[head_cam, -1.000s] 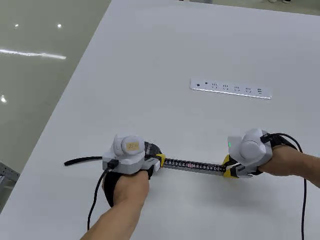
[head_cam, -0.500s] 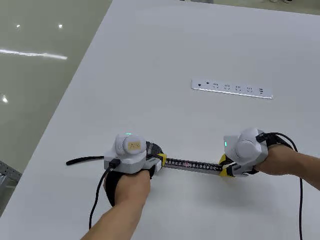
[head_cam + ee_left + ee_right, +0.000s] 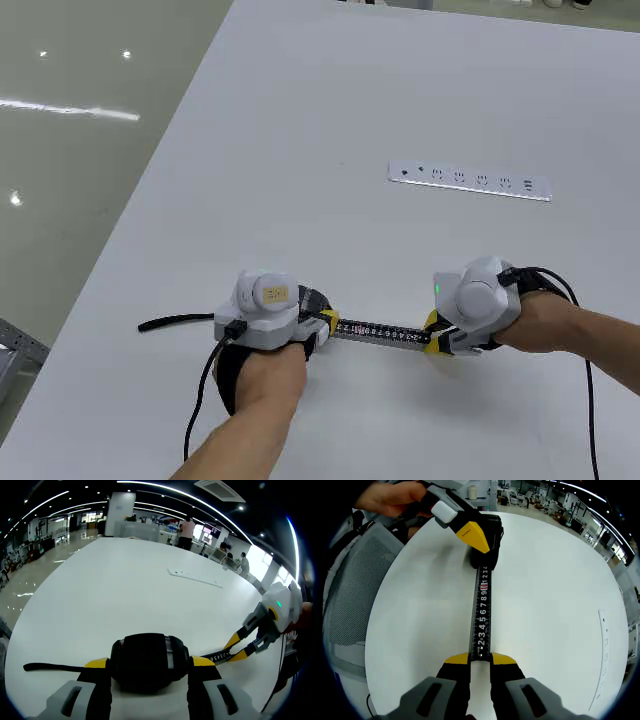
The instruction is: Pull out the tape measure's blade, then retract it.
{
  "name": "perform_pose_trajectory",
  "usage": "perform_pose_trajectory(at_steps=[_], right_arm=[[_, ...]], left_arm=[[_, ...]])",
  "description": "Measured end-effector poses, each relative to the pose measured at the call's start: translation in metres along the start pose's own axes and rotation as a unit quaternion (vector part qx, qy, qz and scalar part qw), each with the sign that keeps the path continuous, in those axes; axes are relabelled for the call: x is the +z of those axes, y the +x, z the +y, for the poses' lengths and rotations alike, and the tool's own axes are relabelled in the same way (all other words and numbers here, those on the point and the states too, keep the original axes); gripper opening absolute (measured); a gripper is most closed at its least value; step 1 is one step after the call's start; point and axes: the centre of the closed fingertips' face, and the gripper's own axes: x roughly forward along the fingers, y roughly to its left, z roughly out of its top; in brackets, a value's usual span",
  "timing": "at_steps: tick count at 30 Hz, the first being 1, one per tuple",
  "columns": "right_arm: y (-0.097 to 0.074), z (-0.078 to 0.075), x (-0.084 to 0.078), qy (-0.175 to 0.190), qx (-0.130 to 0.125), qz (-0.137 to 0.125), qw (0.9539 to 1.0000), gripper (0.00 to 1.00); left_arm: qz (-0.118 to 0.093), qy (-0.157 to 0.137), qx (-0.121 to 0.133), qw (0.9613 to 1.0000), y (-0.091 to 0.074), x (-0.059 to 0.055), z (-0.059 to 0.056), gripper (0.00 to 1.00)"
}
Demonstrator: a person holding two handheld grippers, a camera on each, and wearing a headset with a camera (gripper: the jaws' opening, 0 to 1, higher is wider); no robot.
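Left tongs (image 3: 321,323) hold tape measure (image 3: 149,661), right tongs (image 3: 480,657) its blade (image 3: 482,605); wide table (image 3: 350,100) beyond.

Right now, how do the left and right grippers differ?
The left gripper clamps the black case; the right gripper pinches the blade's end. The left gripper's jaws stand wide apart, the right gripper's nearly together. Both are shut, facing each other along the blade.

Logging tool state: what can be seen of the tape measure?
The tape measure has a black case clamped in the jaws of the left gripper at the white table. Its dark blade, with pale numerals, runs to the right gripper, whose jaws pinch its end. A black strap trails from the case.
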Motion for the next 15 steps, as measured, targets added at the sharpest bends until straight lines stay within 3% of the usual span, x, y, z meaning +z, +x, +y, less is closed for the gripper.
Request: perform_pose_trajectory(at_steps=[15], right_arm=[[0.006, -0.001, 0.018, 0.002, 0.001, -0.012, 0.9999, 0.14]], left_arm=[[0.0, -0.001, 0.0, 1.0, -0.001, 0.0, 0.0, 0.57]])
